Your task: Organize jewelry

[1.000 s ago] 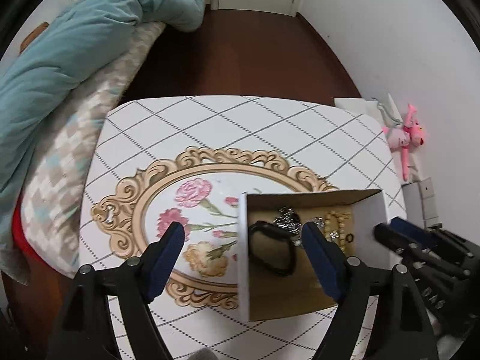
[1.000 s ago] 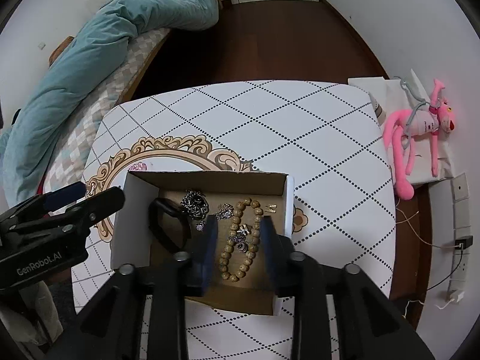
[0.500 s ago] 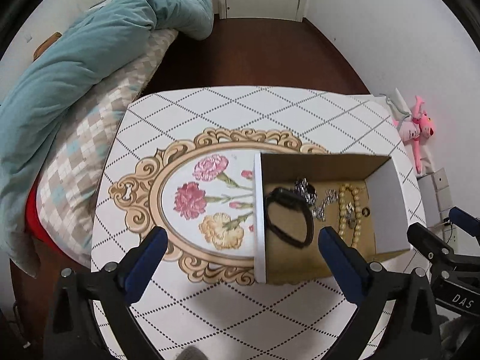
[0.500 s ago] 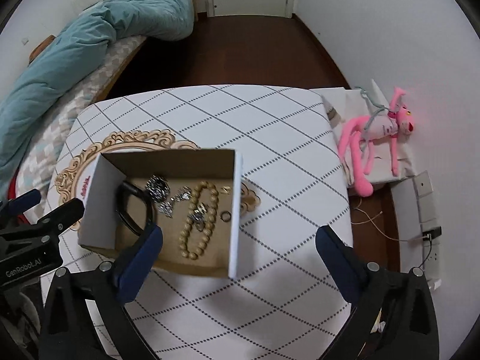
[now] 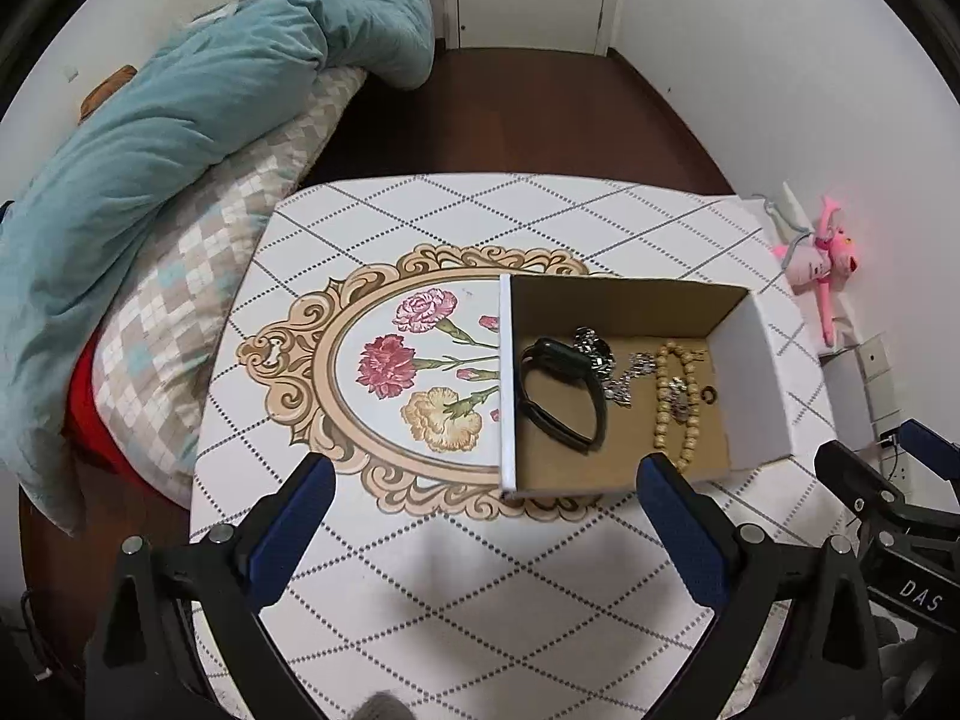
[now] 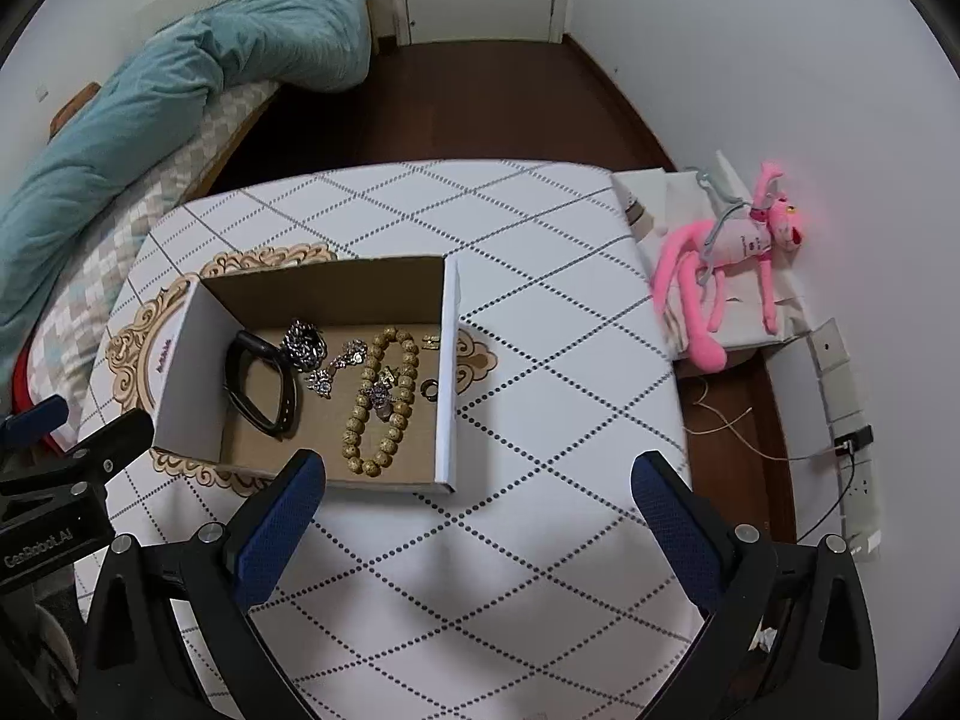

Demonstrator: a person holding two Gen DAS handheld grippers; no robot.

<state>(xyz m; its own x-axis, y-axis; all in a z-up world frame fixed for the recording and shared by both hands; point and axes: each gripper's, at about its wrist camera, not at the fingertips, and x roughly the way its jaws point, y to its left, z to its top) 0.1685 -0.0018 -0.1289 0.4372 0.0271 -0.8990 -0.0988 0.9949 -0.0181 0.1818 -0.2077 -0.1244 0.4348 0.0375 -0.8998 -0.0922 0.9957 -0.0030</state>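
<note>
An open cardboard box (image 5: pixel 747 384) (image 6: pixel 447 360) stands on the patterned table. Inside lie a black band (image 5: pixel 561 393) (image 6: pixel 261 384), a silver chain (image 5: pixel 600 354) (image 6: pixel 306 342), a wooden bead bracelet (image 5: pixel 675 396) (image 6: pixel 384 402) and a small dark ring (image 5: pixel 708 394) (image 6: pixel 429 389). My left gripper (image 5: pixel 486 534) is open and empty, held above the table in front of the box. My right gripper (image 6: pixel 474 528) is open and empty, in front of the box's right corner.
The table (image 6: pixel 540 330) has a white diamond-pattern cloth with a gold floral oval (image 5: pixel 384 372). A bed with a teal duvet (image 5: pixel 180 120) lies left. A pink plush toy (image 6: pixel 720 276) and wall sockets (image 6: pixel 840 372) are at the right.
Both grippers have pulled back and up from the box. The right gripper, nearly shut over the bead bracelet a second ago, has opened wide and is empty. The left gripper opened wider too.
</note>
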